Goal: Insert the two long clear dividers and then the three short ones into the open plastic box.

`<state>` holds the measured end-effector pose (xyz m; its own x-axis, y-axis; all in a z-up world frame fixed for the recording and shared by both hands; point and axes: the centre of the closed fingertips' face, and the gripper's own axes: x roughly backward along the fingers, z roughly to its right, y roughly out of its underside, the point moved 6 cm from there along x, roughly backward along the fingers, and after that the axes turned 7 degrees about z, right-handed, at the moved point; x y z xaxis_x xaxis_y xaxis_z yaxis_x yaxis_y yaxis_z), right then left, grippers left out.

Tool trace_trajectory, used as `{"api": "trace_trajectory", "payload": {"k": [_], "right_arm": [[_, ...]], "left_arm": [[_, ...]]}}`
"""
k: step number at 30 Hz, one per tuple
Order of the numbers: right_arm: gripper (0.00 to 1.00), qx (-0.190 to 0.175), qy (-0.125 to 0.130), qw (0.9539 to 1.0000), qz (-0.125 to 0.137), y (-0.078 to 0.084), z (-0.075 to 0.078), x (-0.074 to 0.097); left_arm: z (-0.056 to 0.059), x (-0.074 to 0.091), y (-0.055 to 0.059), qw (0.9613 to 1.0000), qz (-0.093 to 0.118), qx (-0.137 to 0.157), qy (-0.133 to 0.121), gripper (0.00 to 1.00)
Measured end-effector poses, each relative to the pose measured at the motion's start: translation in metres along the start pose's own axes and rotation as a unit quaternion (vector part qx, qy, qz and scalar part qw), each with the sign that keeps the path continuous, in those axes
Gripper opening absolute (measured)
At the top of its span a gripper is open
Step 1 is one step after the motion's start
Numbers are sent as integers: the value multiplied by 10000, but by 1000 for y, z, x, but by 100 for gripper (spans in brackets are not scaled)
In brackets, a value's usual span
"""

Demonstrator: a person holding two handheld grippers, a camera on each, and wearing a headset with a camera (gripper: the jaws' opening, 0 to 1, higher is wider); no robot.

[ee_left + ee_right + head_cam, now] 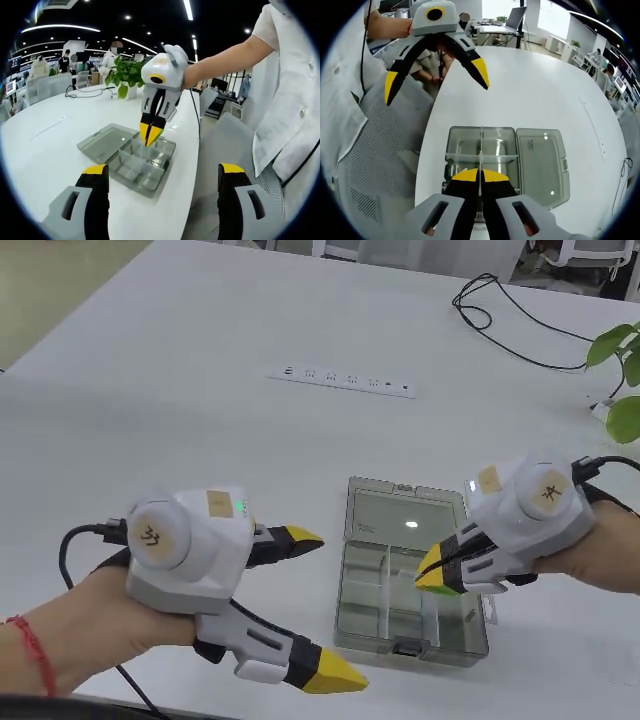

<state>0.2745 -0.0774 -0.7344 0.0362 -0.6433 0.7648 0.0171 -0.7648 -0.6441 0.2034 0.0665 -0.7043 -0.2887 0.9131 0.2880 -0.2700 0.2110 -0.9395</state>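
The clear plastic box lies open near the table's front edge, its lid folded back flat. Clear dividers stand inside the base, which also shows in the left gripper view. My right gripper hangs over the box's right part, its yellow tips pointing down. In its own view the right gripper is shut on a thin clear divider, seen edge-on above the base. My left gripper is open and empty to the left of the box, facing the right gripper.
A white power strip lies mid-table, with a black cable and a green plant at the far right. The table's front edge runs just below the box. Bare white tabletop stretches left and behind.
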Motion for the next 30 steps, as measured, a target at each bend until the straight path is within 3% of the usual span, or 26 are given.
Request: {"api": "trace_trajectory", "payload": {"k": [7,21,30], "right_arm": [[3,-106,-50,9998,-162,5,2,-10],[3,83,-153,9979,-628,13,0,-27],[3,111,-162,9975,-684,14,0,-28]], "left_arm": [[0,0,0,10000,5,15,5,92],[-1,1,0,10000,13,22,-2,91],[-1,1,1,10000,5,20,6,92]]}}
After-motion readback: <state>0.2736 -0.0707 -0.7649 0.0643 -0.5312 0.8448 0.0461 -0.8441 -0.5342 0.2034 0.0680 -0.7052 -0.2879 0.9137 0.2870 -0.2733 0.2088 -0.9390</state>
